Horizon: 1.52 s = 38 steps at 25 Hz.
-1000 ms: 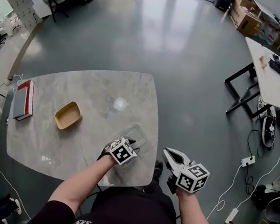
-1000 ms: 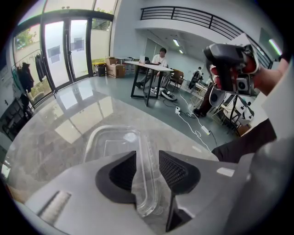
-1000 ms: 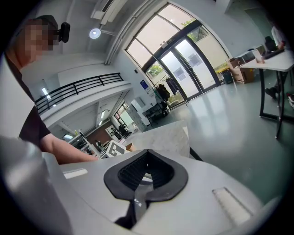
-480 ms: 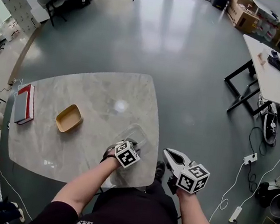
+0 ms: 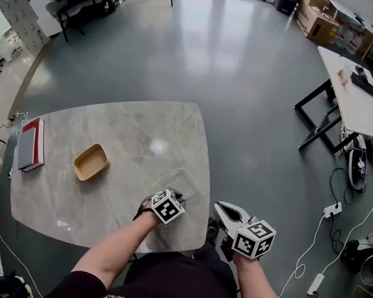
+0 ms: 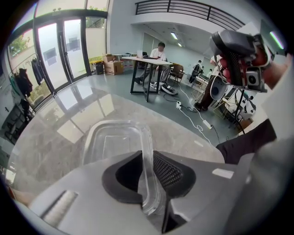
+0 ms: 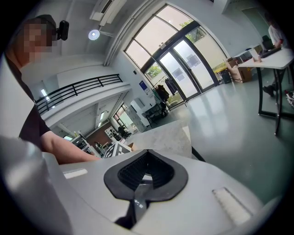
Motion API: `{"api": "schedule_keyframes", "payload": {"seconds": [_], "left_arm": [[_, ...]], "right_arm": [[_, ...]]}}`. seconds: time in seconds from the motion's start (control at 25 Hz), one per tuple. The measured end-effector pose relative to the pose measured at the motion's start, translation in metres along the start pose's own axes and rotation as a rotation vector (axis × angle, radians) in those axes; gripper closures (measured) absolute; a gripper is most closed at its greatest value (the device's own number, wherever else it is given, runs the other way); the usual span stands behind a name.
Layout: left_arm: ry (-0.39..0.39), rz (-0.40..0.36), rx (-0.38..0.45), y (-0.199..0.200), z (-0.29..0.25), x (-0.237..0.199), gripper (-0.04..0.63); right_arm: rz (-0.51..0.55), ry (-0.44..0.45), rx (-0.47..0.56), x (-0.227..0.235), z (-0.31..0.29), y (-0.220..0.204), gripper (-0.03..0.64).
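A clear plastic container [image 5: 177, 181] lies on the marble table [image 5: 120, 129] close to its near right corner. My left gripper [image 5: 172, 194] is shut on the container's near rim; in the left gripper view the thin wall of the container [image 6: 114, 143] stands pinched between the two black pads of the left gripper [image 6: 148, 176]. My right gripper [image 5: 220, 209] hangs off the table's right edge, over the floor, shut with nothing in it. The right gripper view shows the right gripper [image 7: 144, 173] with its pads together, and the left gripper's marker cube [image 7: 117, 149] beyond.
A shallow wooden tray [image 5: 90, 162] sits mid-table. A red and grey book [image 5: 30, 145] lies at the table's left edge. A white desk [image 5: 355, 100] with a seated person stands at the far right, and cables with a power strip [image 5: 330, 211] lie on the floor.
The left jaws have closed from a small gap onto the container's rim. The right gripper has barely moved.
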<state>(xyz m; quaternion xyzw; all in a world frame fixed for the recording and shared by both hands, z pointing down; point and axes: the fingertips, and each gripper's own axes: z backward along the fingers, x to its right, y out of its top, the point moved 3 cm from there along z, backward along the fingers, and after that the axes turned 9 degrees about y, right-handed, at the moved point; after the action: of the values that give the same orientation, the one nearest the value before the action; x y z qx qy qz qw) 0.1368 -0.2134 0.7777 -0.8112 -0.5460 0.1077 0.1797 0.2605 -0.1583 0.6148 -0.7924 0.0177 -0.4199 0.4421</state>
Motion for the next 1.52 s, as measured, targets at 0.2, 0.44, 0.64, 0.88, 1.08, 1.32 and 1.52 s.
{"api": "schedule_keyframes", "payload": {"seconds": [0.2, 0.44, 0.64, 0.88, 1.08, 1.32, 1.52], "left_arm": [[0.002, 0.02, 0.002, -0.001, 0.003, -0.008, 0.537], [0.017, 0.068, 0.051, 0.007, 0.02, -0.016, 0.54], [0.034, 0.119, 0.133, 0.019, 0.045, -0.028, 0.54], [0.087, 0.179, 0.231, 0.029, 0.084, -0.055, 0.538], [0.133, 0.223, 0.312, 0.033, 0.122, -0.076, 0.538], [0.165, 0.254, 0.381, 0.023, 0.157, -0.094, 0.538], [0.195, 0.248, 0.442, 0.017, 0.185, -0.101, 0.538]], "right_arm": [[0.008, 0.001, -0.009, -0.002, -0.001, 0.001, 0.603], [0.024, 0.009, -0.022, -0.003, -0.003, 0.009, 0.603], [0.04, 0.03, -0.03, -0.008, -0.013, 0.016, 0.603], [0.077, 0.067, -0.049, -0.022, -0.035, 0.024, 0.603], [0.127, 0.099, -0.064, -0.037, -0.056, 0.037, 0.603], [0.189, 0.114, -0.063, -0.058, -0.077, 0.051, 0.603], [0.216, 0.109, -0.051, -0.071, -0.084, 0.055, 0.603]]}}
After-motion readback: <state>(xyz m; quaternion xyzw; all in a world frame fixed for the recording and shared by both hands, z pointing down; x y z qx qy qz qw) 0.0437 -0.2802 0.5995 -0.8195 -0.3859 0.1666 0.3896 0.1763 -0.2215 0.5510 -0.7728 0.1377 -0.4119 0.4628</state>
